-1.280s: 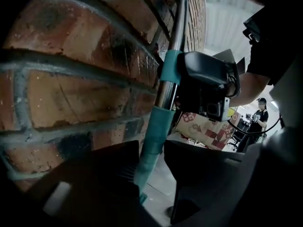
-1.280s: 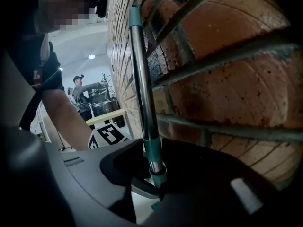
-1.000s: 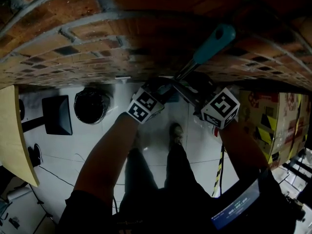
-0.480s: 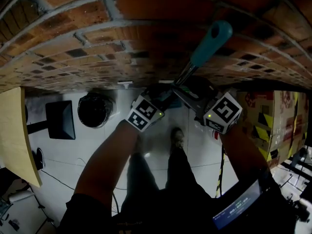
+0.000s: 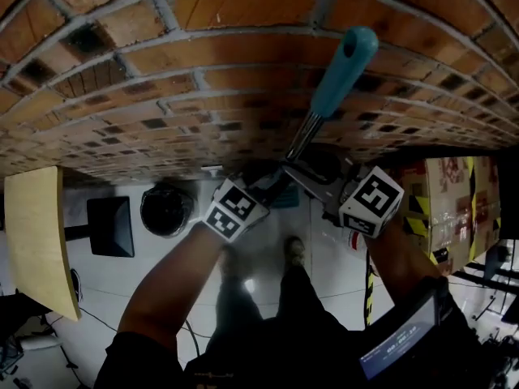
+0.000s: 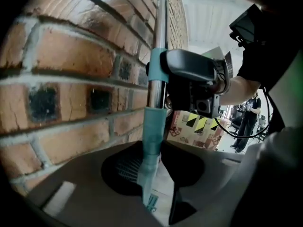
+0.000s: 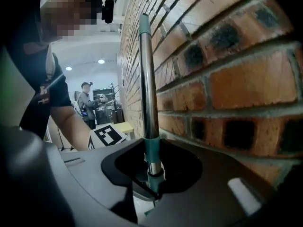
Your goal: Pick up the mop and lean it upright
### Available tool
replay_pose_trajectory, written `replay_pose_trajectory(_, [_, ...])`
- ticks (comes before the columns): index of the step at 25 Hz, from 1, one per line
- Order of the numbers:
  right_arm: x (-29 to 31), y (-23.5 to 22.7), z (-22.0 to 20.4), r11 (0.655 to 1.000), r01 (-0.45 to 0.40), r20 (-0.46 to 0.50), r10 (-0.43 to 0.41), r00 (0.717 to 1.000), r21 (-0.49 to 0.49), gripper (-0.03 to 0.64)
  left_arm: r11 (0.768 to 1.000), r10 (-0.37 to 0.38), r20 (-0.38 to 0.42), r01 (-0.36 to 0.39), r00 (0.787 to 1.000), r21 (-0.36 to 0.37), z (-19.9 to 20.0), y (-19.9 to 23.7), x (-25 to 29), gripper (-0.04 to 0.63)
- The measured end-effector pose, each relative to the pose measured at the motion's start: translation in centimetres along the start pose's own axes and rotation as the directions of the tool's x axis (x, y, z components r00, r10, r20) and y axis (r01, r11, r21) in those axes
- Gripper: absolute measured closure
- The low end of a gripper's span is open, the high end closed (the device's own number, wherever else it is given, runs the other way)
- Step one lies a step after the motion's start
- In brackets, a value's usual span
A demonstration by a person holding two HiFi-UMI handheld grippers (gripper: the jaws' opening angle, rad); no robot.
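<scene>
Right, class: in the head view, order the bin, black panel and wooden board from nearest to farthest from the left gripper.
1. Bin, just left of the left gripper.
2. Black panel, further left.
3. Wooden board, far left.

Dim, heavily fisheye-bent head view: red brick wall bows, corners dark, small glare on white tiled floor. Gripper views brighter, black-vignetted; teal and metal mop handle blurs near the lens.

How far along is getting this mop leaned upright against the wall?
Done: the mop is held upright close to the brick wall. In hand: the left gripper and right gripper both have jaws clamped on its pole. Left: rest it on the wall and release.
</scene>
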State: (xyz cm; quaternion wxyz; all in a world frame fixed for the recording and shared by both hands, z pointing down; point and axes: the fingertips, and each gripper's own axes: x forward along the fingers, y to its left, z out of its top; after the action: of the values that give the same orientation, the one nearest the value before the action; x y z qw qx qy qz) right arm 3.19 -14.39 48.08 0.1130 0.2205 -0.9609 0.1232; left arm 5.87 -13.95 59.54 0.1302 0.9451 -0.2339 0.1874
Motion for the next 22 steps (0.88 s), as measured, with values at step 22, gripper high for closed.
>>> replay_pose_trajectory(22, [-8.7, 7.1, 29.7, 0.997, 0.008, 0.166, 0.005, 0.986, -0.077, 0.503, 0.994, -0.092, 0.081, 0.087, 0.992, 0.062, 28.1, -5.7, -13.3, 0.474])
